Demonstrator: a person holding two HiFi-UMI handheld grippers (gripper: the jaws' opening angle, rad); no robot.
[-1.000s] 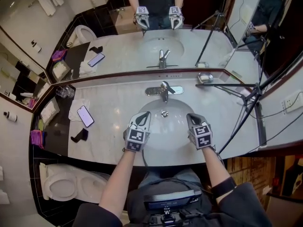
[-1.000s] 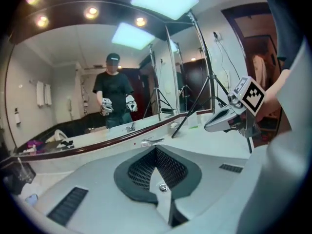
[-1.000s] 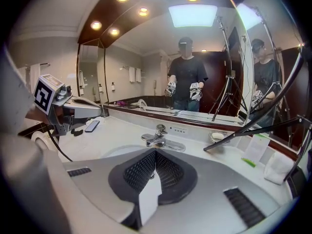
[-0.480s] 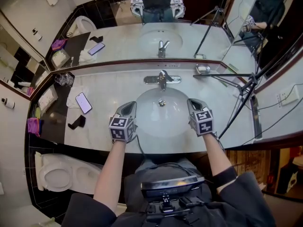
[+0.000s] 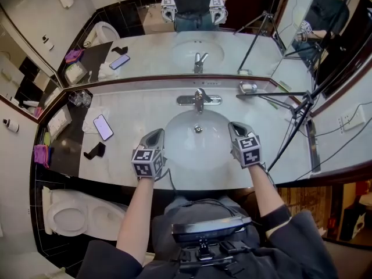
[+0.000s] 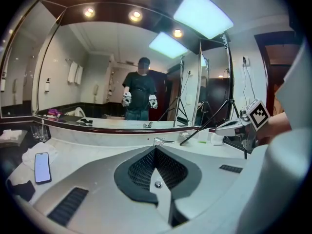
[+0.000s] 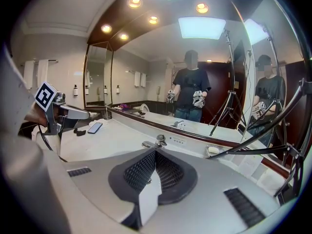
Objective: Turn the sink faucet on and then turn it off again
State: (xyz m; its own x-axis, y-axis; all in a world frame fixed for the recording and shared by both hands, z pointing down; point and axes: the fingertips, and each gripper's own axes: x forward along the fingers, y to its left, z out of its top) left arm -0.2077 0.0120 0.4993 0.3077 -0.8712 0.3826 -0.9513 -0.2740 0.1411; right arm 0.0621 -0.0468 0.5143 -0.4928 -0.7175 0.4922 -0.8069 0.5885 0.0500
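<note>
The chrome faucet (image 5: pixel 199 99) stands behind the white sink basin (image 5: pixel 174 127), its lever over the spout, and I see no water running. My left gripper (image 5: pixel 154 137) hovers over the basin's front left rim, shut and holding nothing. My right gripper (image 5: pixel 235 127) hovers over the front right rim, also shut and holding nothing. Both point towards the mirror, well short of the faucet. In the left gripper view the faucet (image 6: pixel 163 141) shows just past the shut jaws' tip. The right gripper view has the faucet (image 7: pixel 158 140) slightly ahead of its shut jaws.
A phone (image 5: pixel 103 127) lies on a white towel left of the basin, beside a black object (image 5: pixel 95 150) and glasses (image 5: pixel 80 98). A soap dish (image 5: pixel 248 87) and black tripod legs (image 5: pixel 290 112) stand at the right. The toilet (image 5: pixel 72 214) is lower left.
My left gripper has slid left from over the basin's front to its left rim and rolled. The right gripper has stayed over the right rim, a little higher.
</note>
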